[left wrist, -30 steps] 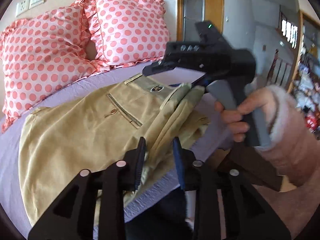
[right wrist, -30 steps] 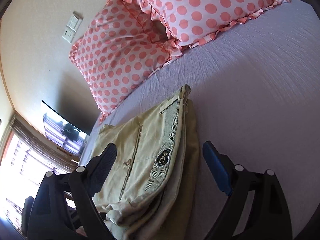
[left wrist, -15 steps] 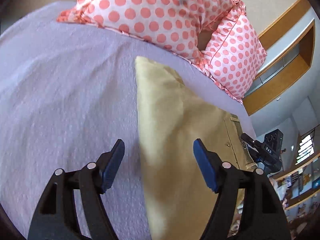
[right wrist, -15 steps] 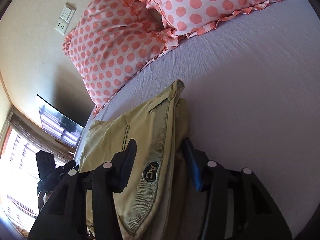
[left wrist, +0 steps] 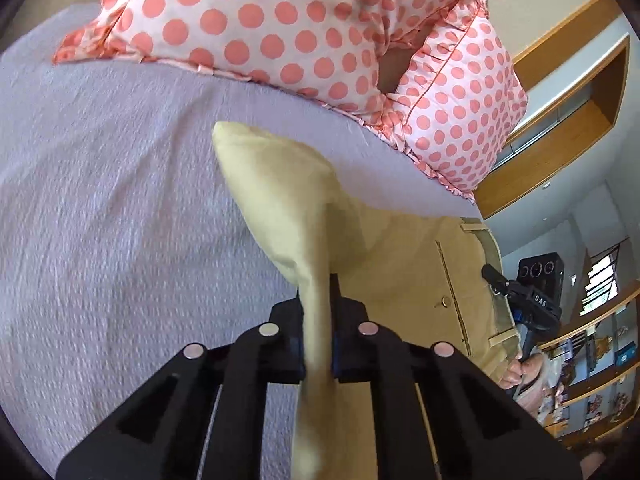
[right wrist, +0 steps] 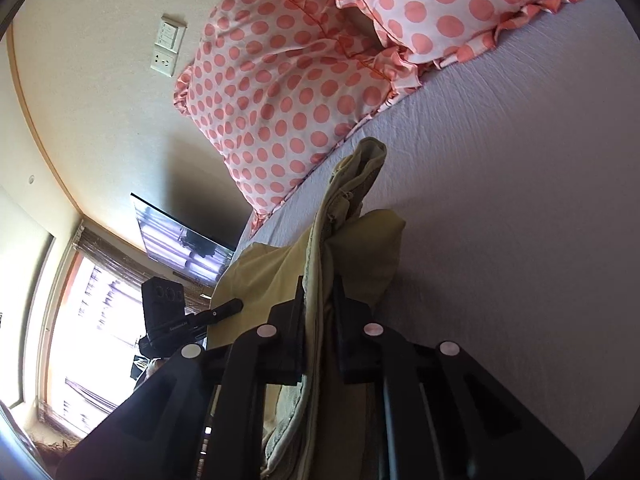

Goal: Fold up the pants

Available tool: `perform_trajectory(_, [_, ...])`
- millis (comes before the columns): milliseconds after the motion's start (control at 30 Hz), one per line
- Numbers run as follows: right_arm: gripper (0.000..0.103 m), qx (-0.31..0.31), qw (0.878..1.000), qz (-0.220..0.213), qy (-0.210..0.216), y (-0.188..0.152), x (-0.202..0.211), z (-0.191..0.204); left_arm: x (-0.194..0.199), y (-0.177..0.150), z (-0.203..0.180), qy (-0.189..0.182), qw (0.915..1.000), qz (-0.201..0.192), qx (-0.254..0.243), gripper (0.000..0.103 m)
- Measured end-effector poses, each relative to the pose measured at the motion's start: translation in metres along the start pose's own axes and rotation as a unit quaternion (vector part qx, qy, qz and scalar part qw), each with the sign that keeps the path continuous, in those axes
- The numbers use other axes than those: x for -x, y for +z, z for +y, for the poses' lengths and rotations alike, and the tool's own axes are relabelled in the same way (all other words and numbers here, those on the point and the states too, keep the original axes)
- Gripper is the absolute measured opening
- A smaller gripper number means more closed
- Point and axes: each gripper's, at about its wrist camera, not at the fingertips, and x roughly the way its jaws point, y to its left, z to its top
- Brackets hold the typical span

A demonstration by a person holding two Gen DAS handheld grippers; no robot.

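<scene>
Khaki pants lie folded on a lilac bed sheet. My left gripper is shut on the pants' folded edge away from the waistband, and the cloth rises in a ridge between its jaws. My right gripper is shut on the waistband end of the pants, which bunches up between its jaws. The right gripper also shows in the left wrist view at the waistband. The left gripper shows in the right wrist view at the pants' other side.
Two pink polka-dot pillows lie at the head of the bed, close behind the pants. Wooden shelves stand to the right of the bed. A wall socket and a window are on the other side.
Both grippers have closed on the pants: the left on the folded edge, the right on the waistband end. The cloth is now pinched up off the sheet at both ends.
</scene>
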Motion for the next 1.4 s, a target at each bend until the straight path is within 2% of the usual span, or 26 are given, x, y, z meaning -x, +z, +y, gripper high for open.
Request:
perform_trajectory(133, [0.011,0.023,1.000,-0.017,-0.006,0.038,-0.013,0.008,-0.004,0.041,-0.023,0.030,0.9986,-0.034,-0.029,0.008])
perform_trajectory(233, [0.011,0.031,0.998,-0.046,-0.027,0.069,-0.019,0.004,-0.026,0.078,-0.039,0.080,0.9926,-0.068,-0.060,0.008])
perform_trajectory(300, [0.011,0.030,0.996,-0.060,-0.060,0.087,-0.026,-0.006,-0.053,0.098,-0.041,0.120,0.9878,-0.072,-0.069,0.010])
perform_trajectory(367, [0.013,0.030,0.991,-0.051,-0.119,0.098,-0.040,-0.020,-0.082,0.110,-0.036,0.158,0.9846,-0.052,-0.055,0.014])
perform_trajectory(400, [0.017,0.031,0.986,-0.038,-0.159,0.098,-0.046,-0.025,-0.090,0.110,-0.031,0.170,0.9836,-0.041,-0.047,0.018])
perform_trajectory(433, [0.019,0.038,0.979,-0.030,-0.200,0.096,-0.049,-0.027,-0.091,0.108,-0.030,0.175,0.9826,-0.043,-0.045,0.025])
perform_trajectory(467, [0.021,0.049,0.973,-0.033,-0.224,0.094,-0.046,-0.026,-0.085,0.104,-0.030,0.185,0.9800,-0.053,-0.048,0.028])
perform_trajectory(533, [0.035,0.072,0.967,-0.066,-0.237,0.088,-0.029,-0.015,-0.066,0.095,-0.035,0.221,0.9696,-0.087,-0.059,0.038])
perform_trajectory(567, [0.055,0.080,0.968,-0.080,-0.226,0.084,-0.020,-0.010,-0.054,0.089,-0.038,0.223,0.9673,-0.104,-0.062,0.039])
perform_trajectory(600, [0.066,0.088,0.971,-0.088,-0.204,0.080,-0.014,-0.002,-0.042,0.083,-0.042,0.206,0.9695,-0.117,-0.061,0.041])
perform_trajectory(667, [0.066,0.091,0.981,-0.065,-0.159,0.075,-0.018,0.005,-0.030,0.071,-0.050,0.136,0.9823,-0.113,-0.061,0.044])
perform_trajectory(700, [0.067,0.085,0.985,-0.047,-0.143,0.073,-0.025,0.007,-0.031,0.066,-0.056,0.104,0.9876,-0.099,-0.063,0.050])
perform_trajectory(733, [0.068,0.074,0.987,-0.026,-0.137,0.070,-0.034,0.005,-0.036,0.061,-0.058,0.081,0.9915,-0.081,-0.062,0.058])
perform_trajectory(767, [0.077,0.061,0.988,-0.006,-0.144,0.068,-0.043,0.000,-0.045,0.057,-0.059,0.071,0.9941,-0.060,-0.056,0.060])
perform_trajectory(800, [0.079,0.049,0.985,0.011,-0.162,0.068,-0.053,-0.007,-0.059,0.056,-0.061,0.070,0.9958,-0.036,-0.047,0.060])
perform_trajectory(867, [0.079,0.031,0.983,0.016,-0.180,0.065,-0.060,-0.013,-0.084,0.052,-0.051,0.084,0.9962,0.000,-0.021,0.057])
perform_trajectory(900, [0.080,0.032,0.981,0.008,-0.191,0.061,-0.056,-0.008,-0.083,0.049,-0.051,0.091,0.9955,-0.016,-0.023,0.052])
perform_trajectory(933, [0.081,0.038,0.976,0.003,-0.212,0.056,-0.052,-0.001,-0.078,0.045,-0.053,0.106,0.9938,-0.023,-0.027,0.054])
perform_trajectory(1067, [0.102,0.107,0.958,-0.033,-0.265,0.017,-0.030,0.038,-0.048,0.014,-0.065,0.146,0.9866,-0.046,-0.056,0.070])
perform_trajectory(1133, [0.102,0.137,0.944,-0.041,-0.297,-0.014,-0.025,0.052,-0.032,-0.011,-0.072,0.185,0.9785,-0.055,-0.072,0.081])
perform_trajectory(1233, [0.102,0.165,0.929,-0.028,-0.331,-0.053,-0.030,0.061,-0.016,-0.049,-0.077,0.220,0.9704,-0.056,-0.083,0.088])
perform_trajectory(1400, [0.102,0.165,0.919,0.002,-0.359,-0.082,-0.051,0.056,-0.014,-0.083,-0.082,0.261,0.9591,-0.050,-0.096,0.092])
